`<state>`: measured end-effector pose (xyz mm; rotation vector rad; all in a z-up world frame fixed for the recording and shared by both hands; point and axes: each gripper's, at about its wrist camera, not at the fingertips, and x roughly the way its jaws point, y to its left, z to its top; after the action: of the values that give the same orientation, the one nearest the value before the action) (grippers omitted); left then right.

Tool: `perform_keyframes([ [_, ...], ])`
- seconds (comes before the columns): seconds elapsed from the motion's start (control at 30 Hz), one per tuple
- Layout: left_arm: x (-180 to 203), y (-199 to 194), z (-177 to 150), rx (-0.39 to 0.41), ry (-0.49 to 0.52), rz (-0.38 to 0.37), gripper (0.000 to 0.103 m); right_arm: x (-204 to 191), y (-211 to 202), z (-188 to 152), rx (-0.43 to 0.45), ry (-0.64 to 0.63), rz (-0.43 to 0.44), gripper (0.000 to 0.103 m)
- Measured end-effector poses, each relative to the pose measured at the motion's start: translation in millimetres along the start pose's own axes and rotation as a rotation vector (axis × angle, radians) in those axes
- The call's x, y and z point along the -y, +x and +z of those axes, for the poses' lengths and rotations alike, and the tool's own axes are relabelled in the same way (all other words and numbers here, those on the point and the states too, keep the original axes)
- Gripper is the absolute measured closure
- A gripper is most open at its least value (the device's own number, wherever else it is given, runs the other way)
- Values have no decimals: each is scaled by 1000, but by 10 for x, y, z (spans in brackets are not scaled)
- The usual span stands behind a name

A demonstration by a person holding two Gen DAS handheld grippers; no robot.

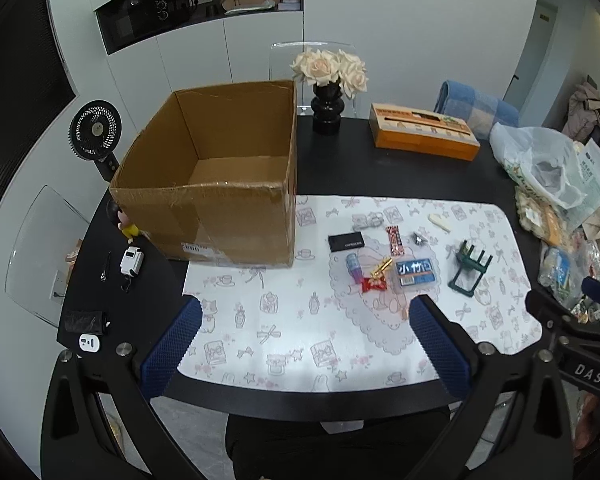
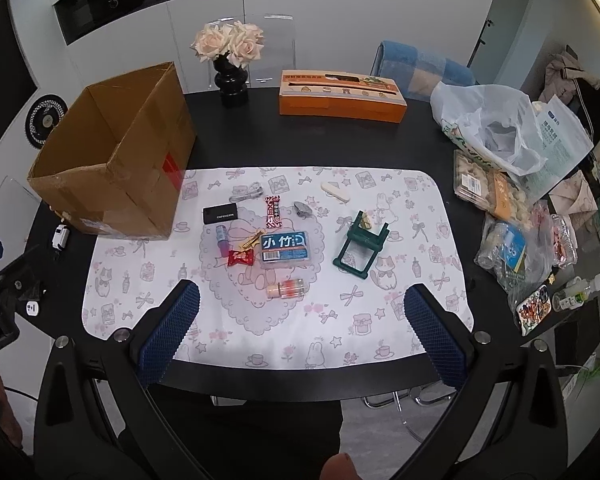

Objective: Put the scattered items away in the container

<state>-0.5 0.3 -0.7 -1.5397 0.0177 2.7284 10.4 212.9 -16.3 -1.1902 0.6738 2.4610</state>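
Cardboard box [image 1: 220,168] is sitting far left, its visible floor bare; small light items — slippery wrapped candy [image 2: 240,258], rigid case [image 2: 285,250] — are lying on the mat [image 2: 420,320]. Both grippers [image 1: 304,344] [image 2: 300,328] are hanging spread, holding nothing; pinch the case's long sides.

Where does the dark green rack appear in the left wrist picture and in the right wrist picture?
Left wrist view: the dark green rack lies right of centre on the patterned mat, just right of the clear blue-label box.
Right wrist view: the rack lies a little right of centre, above the right fingers.
Shared landmark: the blue-label box, directly left of the rack in both.
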Motion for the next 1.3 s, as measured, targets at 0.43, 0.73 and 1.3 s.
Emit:
perform_keyframes([
  [0.43, -23, 195, 57, -22, -3, -68, 0, -89, 109, 10, -19, -20, 5, 0],
  [0.73, -29, 191, 101, 11, -30, -84, 0, -118, 167, 12, 22, -61, -6, 0],
  [1.3, -20, 230, 65, -11, -2, 0, 0, 79, 190, 49, -32, 79, 48, 0],
])
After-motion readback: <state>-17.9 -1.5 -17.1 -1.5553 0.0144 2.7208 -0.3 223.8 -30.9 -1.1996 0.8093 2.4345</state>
